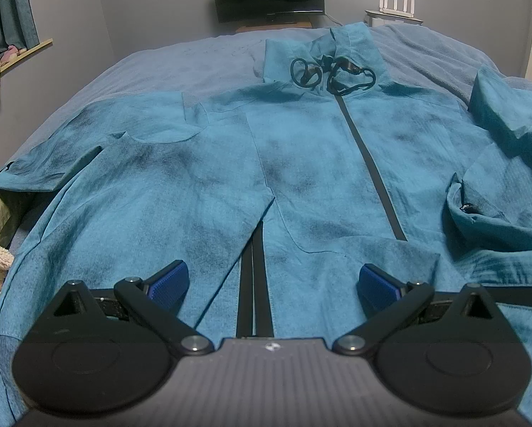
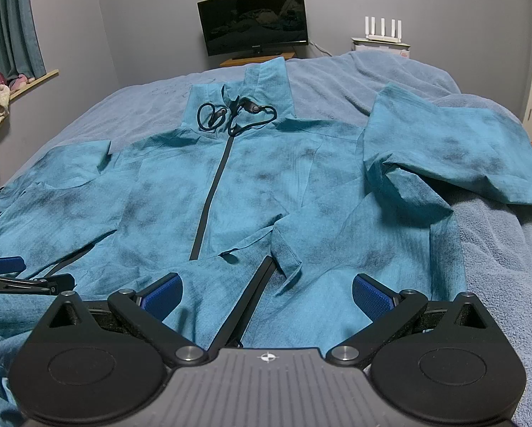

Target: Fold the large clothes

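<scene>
A large teal jacket [image 1: 301, 163] with a black zip lies face up on the bed, collar and black drawcord [image 1: 331, 71] at the far end. It also shows in the right wrist view [image 2: 251, 185]. Its sleeves are folded in over the front; the right sleeve [image 2: 454, 156] lies rumpled across the right side. My left gripper [image 1: 273, 281] is open and empty, hovering over the jacket's near hem. My right gripper [image 2: 266, 295] is open and empty over the hem further right. The left gripper's blue fingertip [image 2: 6, 265] shows at the left edge of the right wrist view.
The jacket lies on a blue-grey blanket [image 2: 497, 267] covering the bed. A dark monitor [image 2: 253, 21] and a white router [image 2: 381, 30] stand beyond the far end. A window ledge with soft items [image 2: 2, 96] and a curtain are at the left.
</scene>
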